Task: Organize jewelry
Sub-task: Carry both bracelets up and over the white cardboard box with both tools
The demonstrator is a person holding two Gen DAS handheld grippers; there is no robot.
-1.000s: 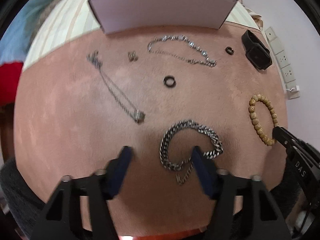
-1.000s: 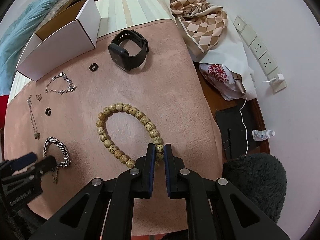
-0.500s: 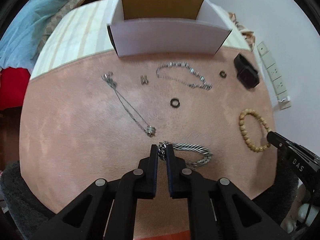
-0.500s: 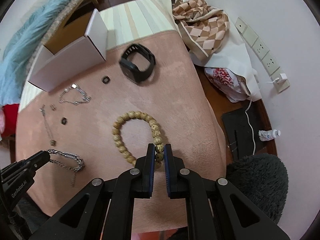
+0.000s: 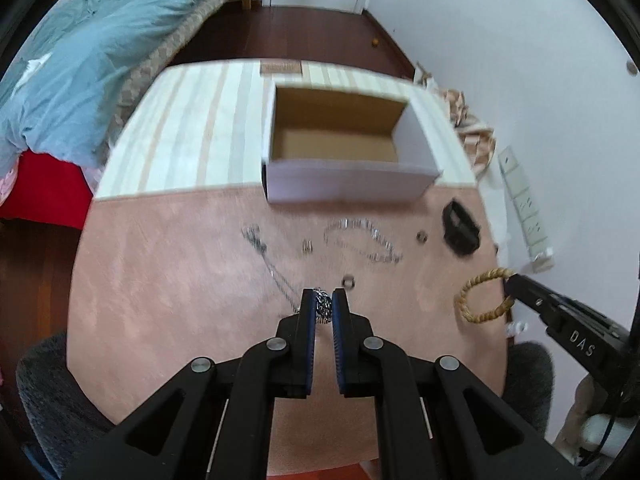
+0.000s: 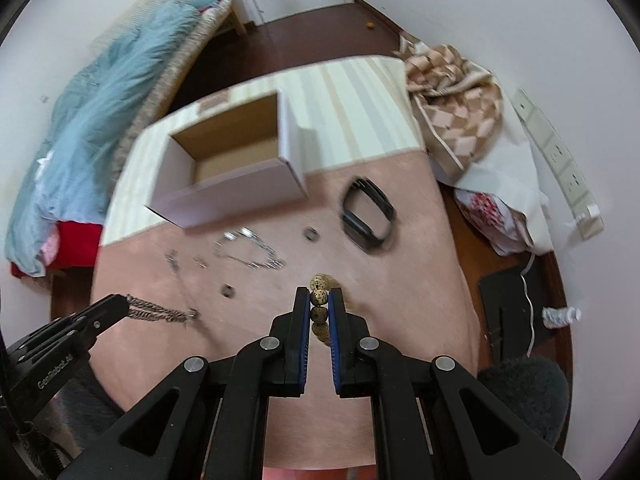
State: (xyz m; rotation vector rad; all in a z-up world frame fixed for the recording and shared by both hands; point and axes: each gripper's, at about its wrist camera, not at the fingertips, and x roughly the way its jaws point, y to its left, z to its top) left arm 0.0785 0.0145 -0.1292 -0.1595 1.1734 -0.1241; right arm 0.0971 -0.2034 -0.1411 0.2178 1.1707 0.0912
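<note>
My left gripper (image 5: pixel 323 300) is shut on a thick silver chain bracelet (image 5: pixel 322 307), which hangs off the pink mat; the right wrist view shows it dangling (image 6: pixel 160 312) from that gripper's tips. My right gripper (image 6: pixel 320 298) is shut on a tan wooden bead bracelet (image 6: pixel 319 295), also lifted; in the left wrist view its loop (image 5: pixel 482 296) hangs at the right. An open white cardboard box (image 5: pixel 340 144) with a brown inside stands at the far edge of the mat.
On the pink mat (image 5: pixel 180 280) lie a thin necklace (image 5: pixel 272 268), a silver link bracelet (image 5: pixel 360 240), two dark rings (image 5: pixel 349 281) (image 5: pixel 421 236), a small clasp (image 5: pixel 306 245) and a black smartwatch (image 5: pixel 460 228). A bed with a blue cover (image 5: pixel 80 60) is left; a power strip (image 5: pixel 524 204) right.
The left gripper closed on the silver chain bracelet and lifted it off the mat. The right gripper rose with the bead bracelet. Both views now look from higher, showing the box's inside.
</note>
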